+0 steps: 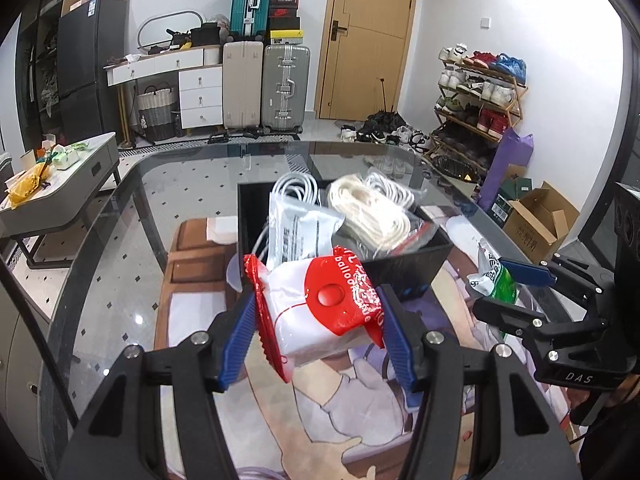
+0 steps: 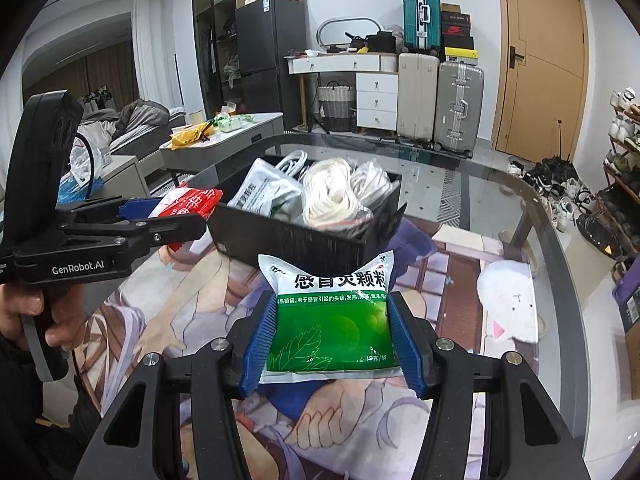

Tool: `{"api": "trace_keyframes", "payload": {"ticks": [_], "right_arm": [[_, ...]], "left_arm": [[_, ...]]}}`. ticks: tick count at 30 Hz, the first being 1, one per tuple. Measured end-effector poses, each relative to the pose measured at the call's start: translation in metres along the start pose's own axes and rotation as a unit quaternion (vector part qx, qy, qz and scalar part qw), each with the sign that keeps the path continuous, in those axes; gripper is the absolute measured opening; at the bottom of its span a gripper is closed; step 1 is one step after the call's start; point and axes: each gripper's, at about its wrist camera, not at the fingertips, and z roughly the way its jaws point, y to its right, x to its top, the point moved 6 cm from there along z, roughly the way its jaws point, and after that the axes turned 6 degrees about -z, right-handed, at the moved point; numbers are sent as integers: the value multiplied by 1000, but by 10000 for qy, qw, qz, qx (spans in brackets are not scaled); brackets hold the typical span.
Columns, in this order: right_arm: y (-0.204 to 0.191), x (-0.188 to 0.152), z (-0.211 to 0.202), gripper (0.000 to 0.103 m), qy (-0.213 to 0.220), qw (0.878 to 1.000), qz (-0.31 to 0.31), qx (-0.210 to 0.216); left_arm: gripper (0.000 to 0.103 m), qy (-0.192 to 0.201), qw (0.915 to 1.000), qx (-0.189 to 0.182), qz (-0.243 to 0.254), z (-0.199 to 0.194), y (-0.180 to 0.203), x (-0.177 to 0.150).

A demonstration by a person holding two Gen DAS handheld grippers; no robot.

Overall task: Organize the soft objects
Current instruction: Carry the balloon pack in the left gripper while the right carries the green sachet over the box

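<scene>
Glass bench (image 1: 100,248) carries black box (image 2: 288,240), already full of bagged white cords (image 2: 336,196).
Left gripper (image 1: 316,320) jaws squeeze red-white pack (image 1: 320,312), lifted toward box at 12 o'clock.
Right gripper (image 2: 328,336) jaws pinch green pouch (image 2: 328,332) by side edges, box at 12 o'clock, likely next in.

A brown door (image 1: 370,36) stood at one o'clock in the white wall (image 1: 472,8). Suitcases (image 1: 266,84) stood at twelve, a dark fridge (image 1: 90,68) at ten, a shoe rack (image 1: 478,100) at two.
</scene>
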Motion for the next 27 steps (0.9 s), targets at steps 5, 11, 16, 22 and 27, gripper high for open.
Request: {"api": "trace_keyframes", "payload": {"ticks": [5, 11, 16, 22, 27], "right_arm": [[4, 20, 0, 56, 105, 9998, -47, -158], [2, 49, 5, 56, 239, 9991, -239, -259], [2, 69, 13, 56, 367, 9986, -265, -276], [-3, 87, 30, 56, 405, 9981, -382, -255], [-7, 94, 51, 56, 316, 9979, -523, -236]], "left_arm": [[58, 119, 9999, -65, 38, -1, 0, 15], [58, 200, 9998, -7, -28, 6, -4, 32], [58, 345, 9994, 11, 8, 10, -5, 44], [58, 431, 9991, 12, -7, 22, -7, 58], [58, 397, 9992, 70, 49, 33, -11, 61]]}}
